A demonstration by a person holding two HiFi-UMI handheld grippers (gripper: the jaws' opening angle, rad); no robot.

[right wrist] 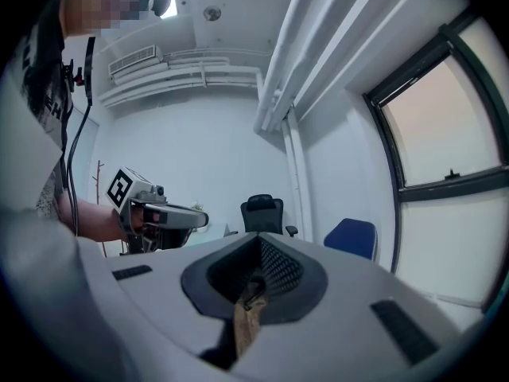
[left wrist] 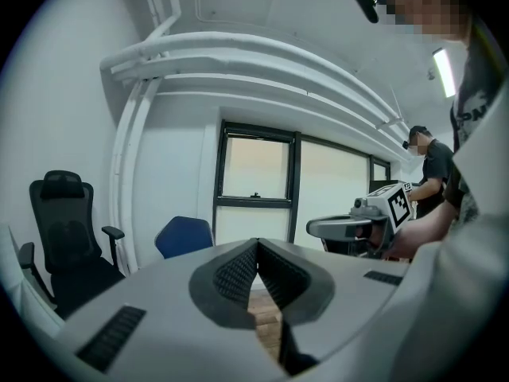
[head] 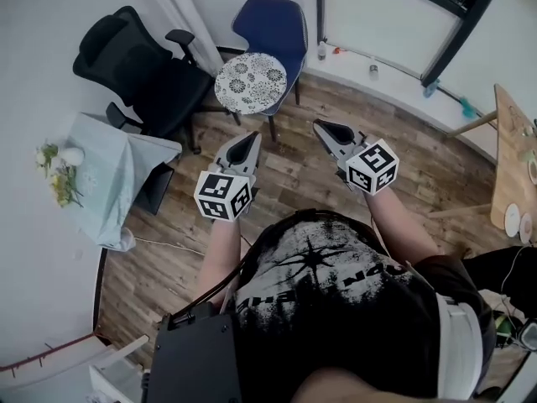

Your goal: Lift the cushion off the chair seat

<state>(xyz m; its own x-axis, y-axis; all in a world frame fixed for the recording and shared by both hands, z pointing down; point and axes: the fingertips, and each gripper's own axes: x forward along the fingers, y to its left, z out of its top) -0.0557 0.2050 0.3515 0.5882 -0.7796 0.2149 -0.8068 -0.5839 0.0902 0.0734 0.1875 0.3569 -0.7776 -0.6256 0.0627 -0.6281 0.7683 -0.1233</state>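
A round white cushion [head: 250, 82] with a dark floral print lies on the seat of a blue chair [head: 273, 23] by the window. Both grippers hover over the wooden floor, short of the chair and apart from the cushion. My left gripper [head: 251, 138] points at the cushion's near edge with its jaws shut and nothing between them. My right gripper [head: 322, 128] is level with it to the right, also shut and empty. The left gripper view shows the shut jaws [left wrist: 257, 243] and the blue chair [left wrist: 184, 235]. In the right gripper view the cushion is hidden behind the jaws [right wrist: 260, 239].
A black office chair [head: 134, 65] stands left of the blue chair, close to the cushion. A small table with a pale cloth [head: 105, 170] and flowers sits at the left wall. A wooden table [head: 510, 154] is at the right. A second person [left wrist: 433, 173] stands in the background.
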